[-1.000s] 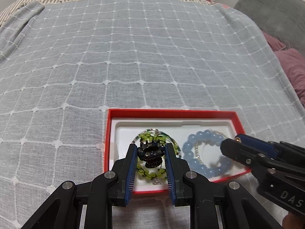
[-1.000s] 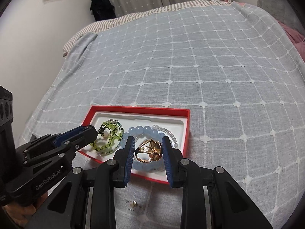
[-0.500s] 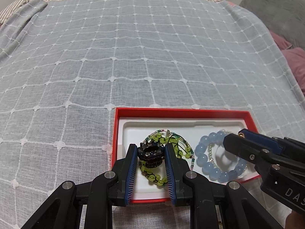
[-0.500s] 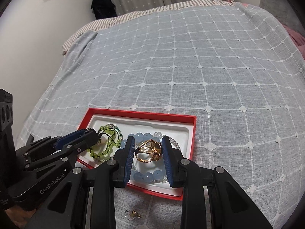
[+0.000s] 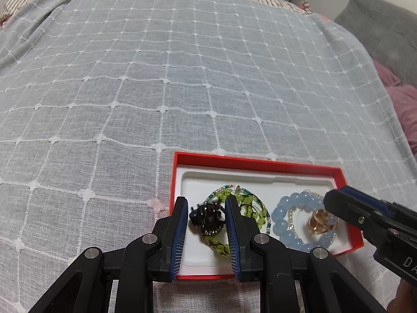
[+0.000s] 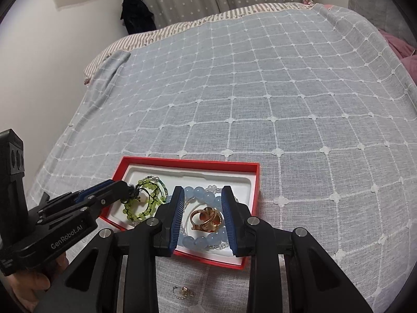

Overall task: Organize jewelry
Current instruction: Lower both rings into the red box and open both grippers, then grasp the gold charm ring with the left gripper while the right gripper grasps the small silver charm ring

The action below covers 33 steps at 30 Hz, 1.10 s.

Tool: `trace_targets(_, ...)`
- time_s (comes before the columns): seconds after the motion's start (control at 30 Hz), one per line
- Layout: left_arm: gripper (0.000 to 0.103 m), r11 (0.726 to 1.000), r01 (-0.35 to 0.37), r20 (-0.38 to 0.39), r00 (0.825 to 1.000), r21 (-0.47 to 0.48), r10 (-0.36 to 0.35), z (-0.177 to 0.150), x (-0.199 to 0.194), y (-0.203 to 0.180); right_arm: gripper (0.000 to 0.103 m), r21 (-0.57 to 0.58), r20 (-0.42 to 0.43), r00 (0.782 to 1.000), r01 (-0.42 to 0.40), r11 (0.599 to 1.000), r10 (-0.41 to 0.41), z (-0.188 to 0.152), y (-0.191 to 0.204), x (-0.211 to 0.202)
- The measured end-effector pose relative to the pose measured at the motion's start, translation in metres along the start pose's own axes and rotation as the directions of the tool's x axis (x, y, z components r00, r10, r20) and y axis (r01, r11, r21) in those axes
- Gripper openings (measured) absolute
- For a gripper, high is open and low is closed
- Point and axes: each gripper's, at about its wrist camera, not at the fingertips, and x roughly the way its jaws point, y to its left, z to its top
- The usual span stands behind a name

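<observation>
On the bed lies a red tray [image 5: 255, 163] with a white liner. A green bead bracelet [image 5: 256, 208] sits in its left half and a blue bead bracelet [image 5: 284, 208] in its right. My left gripper [image 5: 206, 200] hangs over the green bracelet, shut on a black claw hair clip [image 5: 207, 217]. My right gripper [image 6: 202, 190] hovers over the blue bracelet [image 6: 200, 191], shut on a gold hair clip [image 6: 206, 217]. Each gripper appears in the other's view: the right gripper [image 5: 338, 197] and the left gripper [image 6: 121, 186].
A small gold earring [image 6: 183, 292] lies on the checked grey bedspread [image 6: 260, 91] just in front of the tray [image 6: 187, 162]. A grey pillow [image 5: 385, 39] and a pink one [image 5: 404, 104] lie at the right. A wall runs along the bed's left side.
Both grippers have crept forward over the tray with their clips. The gold clip now hangs above the ring of the blue bracelet. The left gripper has rolled slightly.
</observation>
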Motion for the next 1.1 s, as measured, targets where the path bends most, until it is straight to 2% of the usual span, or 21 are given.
trace_targets(0.13, 0.026, 0.999, 0.034, 0.002, 0.999, -0.034, -0.034, 0.001, -0.003, 0.006, 0.031, 0.012, 0.005, 1.0, -0.012, 1.0, 0.012, 0.0, -0.001, -0.006)
trace_targets(0.27, 0.026, 0.999, 0.04, 0.012, 0.999, -0.034, -0.039, 0.001, -0.008, 0.006, 0.032, 0.01, 0.011, 0.999, -0.042, 0.999, 0.042, -0.001, 0.001, -0.014)
trace_targets(0.4, 0.026, 0.997, 0.064, 0.031, 0.998, -0.039, -0.063, 0.002, -0.016, 0.006, 0.035, 0.025, 0.014, 0.998, -0.06, 0.998, 0.06, -0.003, -0.001, -0.02)
trace_targets(0.53, 0.026, 0.998, 0.053, 0.048, 0.997, -0.025, -0.052, -0.002, -0.024, 0.004, 0.036, 0.029, 0.015, 0.998, -0.069, 0.997, 0.069, -0.005, -0.001, -0.027)
trace_targets(0.67, 0.026, 0.999, 0.035, 0.044, 0.998, 0.003, -0.035, -0.015, -0.031, -0.001, 0.042, 0.021, -0.003, 0.997, -0.075, 0.997, 0.075, -0.012, 0.002, -0.03)
trace_targets(0.8, 0.026, 0.998, 0.007, 0.021, 1.0, 0.062, -0.009, -0.03, -0.039, -0.01, 0.042, 0.0, -0.01, 0.996, -0.087, 0.996, 0.087, -0.017, 0.008, -0.036)
trace_targets(0.93, 0.026, 0.997, 0.054, -0.016, 0.998, 0.058, -0.053, -0.036, -0.042, -0.014, 0.042, -0.007, -0.024, 0.997, -0.073, 0.997, 0.073, -0.021, 0.009, -0.038)
trace_targets(1.1, 0.026, 0.995, 0.044, -0.07, 0.997, 0.088, -0.038, -0.051, -0.044, -0.019, 0.042, 0.015, -0.07, 0.997, -0.033, 0.999, 0.034, -0.024, 0.0, -0.035)
